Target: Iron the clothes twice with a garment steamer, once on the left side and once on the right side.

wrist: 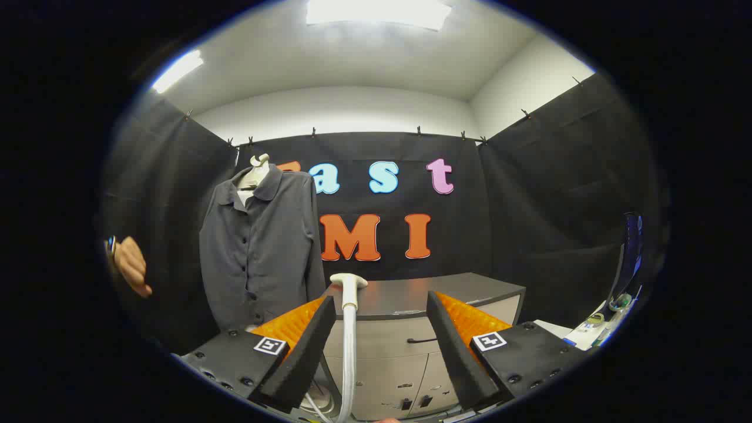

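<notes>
My gripper (380,305) had its fingers spread wide apart, clamped on nothing. The garment steamer (349,329) stood just ahead of them, nearer my left finger (305,346) than my right and touching neither as far as I could see. Its long axis ran upright: a pale wand and hose rose from low between the fingers, and the flat head at the top pointed sideways, with its broad part turned a little to the right. An open gap lay between the wand and my right finger (455,346).

Beyond the steamer stood a grey cabinet (411,352) with a dark top, its front edge running across behind both fingertips, drawers and doors below.

Farther off and to the left of my left finger, the grey shirt (258,252) hung on a pale hanger (256,170) against the black cloth wall (529,211), buttoned front facing me, hem hanging free above the fingers. Open room lay between the shirt and the steamer head. A person's hand (132,265) showed beyond the shirt's left sleeve.
</notes>
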`<action>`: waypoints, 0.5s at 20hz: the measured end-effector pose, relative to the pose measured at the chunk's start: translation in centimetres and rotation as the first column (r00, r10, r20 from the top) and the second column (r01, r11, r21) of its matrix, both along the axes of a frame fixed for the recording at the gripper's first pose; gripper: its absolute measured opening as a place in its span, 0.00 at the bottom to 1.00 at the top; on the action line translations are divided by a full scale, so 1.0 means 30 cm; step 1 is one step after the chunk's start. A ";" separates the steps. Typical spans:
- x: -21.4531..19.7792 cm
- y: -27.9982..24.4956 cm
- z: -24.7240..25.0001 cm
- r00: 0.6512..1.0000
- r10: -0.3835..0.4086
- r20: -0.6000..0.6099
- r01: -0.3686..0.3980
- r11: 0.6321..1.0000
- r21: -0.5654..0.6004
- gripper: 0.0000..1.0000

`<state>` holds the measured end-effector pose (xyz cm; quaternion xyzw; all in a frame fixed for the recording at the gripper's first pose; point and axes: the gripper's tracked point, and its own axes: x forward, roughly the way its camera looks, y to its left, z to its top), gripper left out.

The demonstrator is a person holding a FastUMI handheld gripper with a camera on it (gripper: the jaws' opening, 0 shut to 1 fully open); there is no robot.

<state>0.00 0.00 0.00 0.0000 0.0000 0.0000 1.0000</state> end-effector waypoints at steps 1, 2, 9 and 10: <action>0.006 0.005 -0.007 1.000 0.000 -0.003 0.000 1.000 -0.002 0.99; 0.013 0.009 -0.008 1.000 0.001 -0.003 -0.001 1.000 -0.001 0.99; 0.036 0.047 0.001 1.000 0.013 0.008 -0.013 1.000 0.022 0.99; 0.037 0.044 0.004 1.000 0.011 0.010 -0.011 1.000 0.021 0.99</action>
